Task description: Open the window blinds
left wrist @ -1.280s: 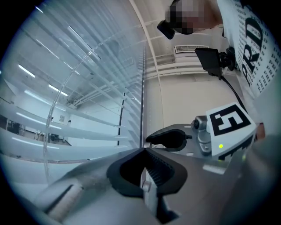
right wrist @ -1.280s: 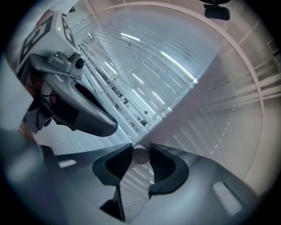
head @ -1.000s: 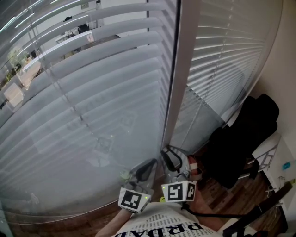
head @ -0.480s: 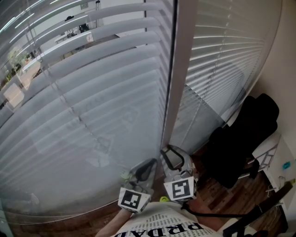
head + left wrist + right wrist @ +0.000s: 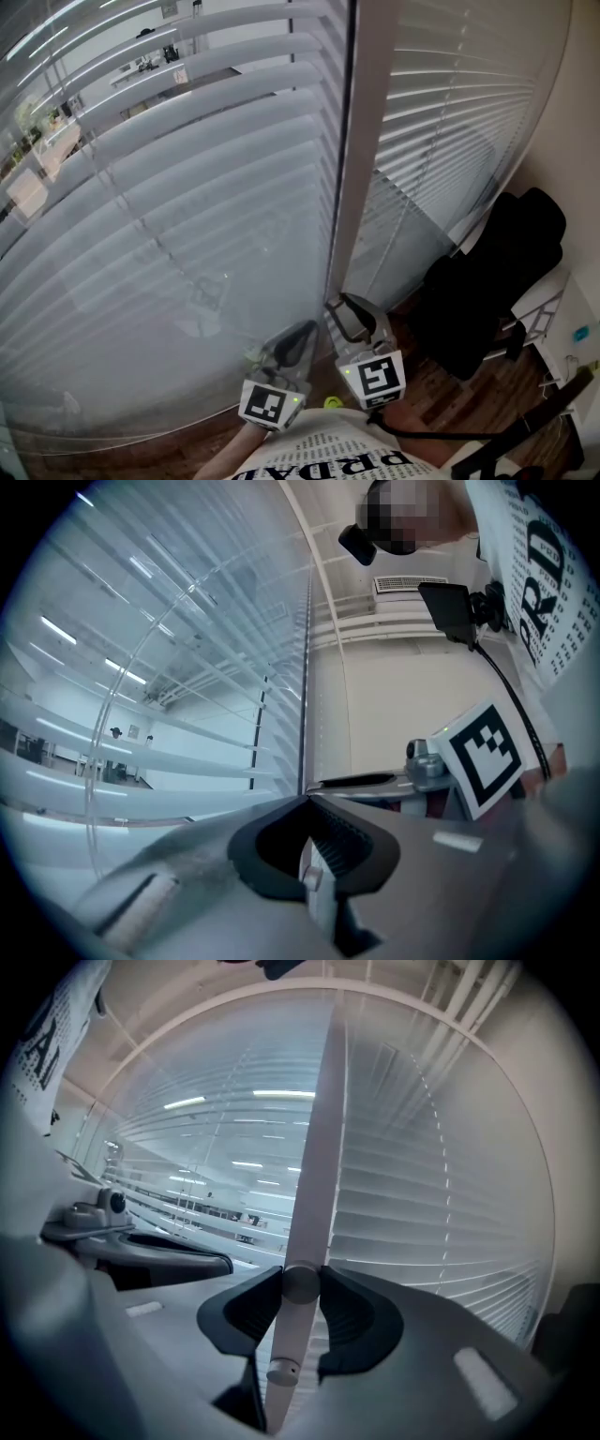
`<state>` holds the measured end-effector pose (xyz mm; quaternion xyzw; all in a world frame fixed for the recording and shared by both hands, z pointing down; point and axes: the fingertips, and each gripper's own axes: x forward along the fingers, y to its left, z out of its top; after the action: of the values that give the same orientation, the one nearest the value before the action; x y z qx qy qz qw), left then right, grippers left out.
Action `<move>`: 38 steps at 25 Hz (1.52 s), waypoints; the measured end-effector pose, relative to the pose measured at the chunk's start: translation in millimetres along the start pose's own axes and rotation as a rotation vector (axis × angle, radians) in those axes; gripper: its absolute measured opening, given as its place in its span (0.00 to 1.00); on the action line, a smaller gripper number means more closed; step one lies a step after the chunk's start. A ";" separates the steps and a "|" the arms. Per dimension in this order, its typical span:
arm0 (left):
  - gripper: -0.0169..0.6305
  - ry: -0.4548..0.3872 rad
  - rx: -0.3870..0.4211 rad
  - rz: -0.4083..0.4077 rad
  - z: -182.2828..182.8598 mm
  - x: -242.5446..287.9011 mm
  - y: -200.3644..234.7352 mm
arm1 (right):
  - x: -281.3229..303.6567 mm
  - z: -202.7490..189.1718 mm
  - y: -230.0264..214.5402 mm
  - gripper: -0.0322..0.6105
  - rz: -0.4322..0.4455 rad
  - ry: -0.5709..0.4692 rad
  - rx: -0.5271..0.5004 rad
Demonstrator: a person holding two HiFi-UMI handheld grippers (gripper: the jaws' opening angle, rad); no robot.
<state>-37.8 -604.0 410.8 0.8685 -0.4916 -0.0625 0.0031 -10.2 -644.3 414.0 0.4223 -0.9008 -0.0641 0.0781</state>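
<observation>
White horizontal blinds [image 5: 187,187] cover the windows ahead, and their slats [image 5: 431,1194] also fill the right gripper view. A white tilt wand [image 5: 349,234] hangs down between the two blind panels. My right gripper [image 5: 343,313] is shut on the wand's lower end. In the right gripper view the wand [image 5: 314,1147] runs up between the pressed pads of the right gripper [image 5: 300,1284], with its end knob just below them. My left gripper [image 5: 307,330] rests beside it to the left, jaws together and empty. The left gripper [image 5: 307,801] points at the blinds [image 5: 169,714].
A black office chair [image 5: 497,272] stands at the right, by the wall. Wooden floor [image 5: 450,398] lies below it, with a black cable [image 5: 441,437] across it. The person's printed shirt [image 5: 347,464] fills the bottom edge.
My right gripper has rolled on the wand, so its marker cube now faces more downward and to the right. The left gripper has not moved.
</observation>
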 end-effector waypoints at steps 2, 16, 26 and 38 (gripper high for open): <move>0.04 -0.002 0.002 0.000 0.2 0.1 0.1 | 0.0 -0.6 -0.5 0.26 0.000 -0.009 0.052; 0.04 0.003 -0.007 0.008 0.3 0.5 -0.1 | -0.7 -5.2 -5.2 0.26 0.054 -0.067 0.474; 0.04 0.000 -0.014 0.012 1.3 1.0 0.1 | -1.6 -4.4 -8.7 0.26 0.083 -0.131 0.673; 0.04 0.002 -0.007 0.024 4.2 -2.5 0.7 | -4.0 0.2 -5.9 0.26 0.067 -0.062 0.299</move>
<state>-40.1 -602.0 407.0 0.8627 -0.5017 -0.0635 0.0074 -3.3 -644.9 412.4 0.3967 -0.9159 0.0604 -0.0112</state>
